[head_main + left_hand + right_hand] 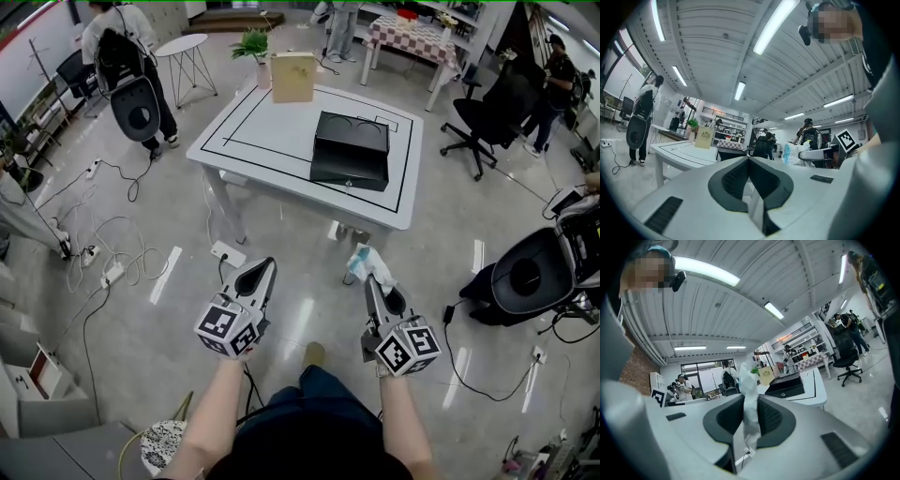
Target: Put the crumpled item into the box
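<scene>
Carrying step: right gripper (367, 281) pinching the crumpled white-blue wipe (372, 262) over the near floor, left gripper (266, 266) pressed together and empty, black box (349, 150) on the far white table (262, 141), so next probably needs an approach and a release into it.

right gripper (371, 281) pinches crumpled item (372, 263) above floor (300, 281) | left gripper (266, 268) alongside, empty | black box (351, 148) on white table (272, 155) ahead, well apart from both
</scene>
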The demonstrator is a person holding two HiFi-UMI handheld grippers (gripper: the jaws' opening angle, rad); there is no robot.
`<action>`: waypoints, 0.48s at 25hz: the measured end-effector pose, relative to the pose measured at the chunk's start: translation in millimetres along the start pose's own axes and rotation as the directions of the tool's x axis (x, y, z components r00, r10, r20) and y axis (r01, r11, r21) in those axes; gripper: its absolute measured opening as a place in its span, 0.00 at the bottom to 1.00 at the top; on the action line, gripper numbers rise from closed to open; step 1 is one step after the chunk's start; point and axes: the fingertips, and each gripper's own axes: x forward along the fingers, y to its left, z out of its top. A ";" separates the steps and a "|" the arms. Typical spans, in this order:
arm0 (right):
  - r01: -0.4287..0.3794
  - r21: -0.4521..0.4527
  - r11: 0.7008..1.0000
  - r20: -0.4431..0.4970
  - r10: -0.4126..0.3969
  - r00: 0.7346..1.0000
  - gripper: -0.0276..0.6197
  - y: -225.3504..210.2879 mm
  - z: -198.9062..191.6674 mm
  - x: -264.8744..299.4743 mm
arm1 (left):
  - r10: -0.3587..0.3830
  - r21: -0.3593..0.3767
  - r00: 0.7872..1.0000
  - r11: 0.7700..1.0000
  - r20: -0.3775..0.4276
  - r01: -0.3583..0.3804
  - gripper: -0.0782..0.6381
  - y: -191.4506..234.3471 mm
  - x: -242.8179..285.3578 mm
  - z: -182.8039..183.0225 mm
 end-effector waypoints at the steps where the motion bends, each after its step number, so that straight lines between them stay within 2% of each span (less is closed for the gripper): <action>1: -0.001 0.001 1.000 0.001 0.001 1.000 0.14 -3.1 1.6 4.7 | 0.002 -0.002 1.000 1.000 0.002 -0.002 0.11 2.8 4.7 1.0; 12: -0.008 0.022 1.000 -0.014 0.009 1.000 0.14 -42.6 7.1 51.2 | 0.032 -0.016 0.999 0.999 -0.002 -0.032 0.11 28.4 54.1 -1.3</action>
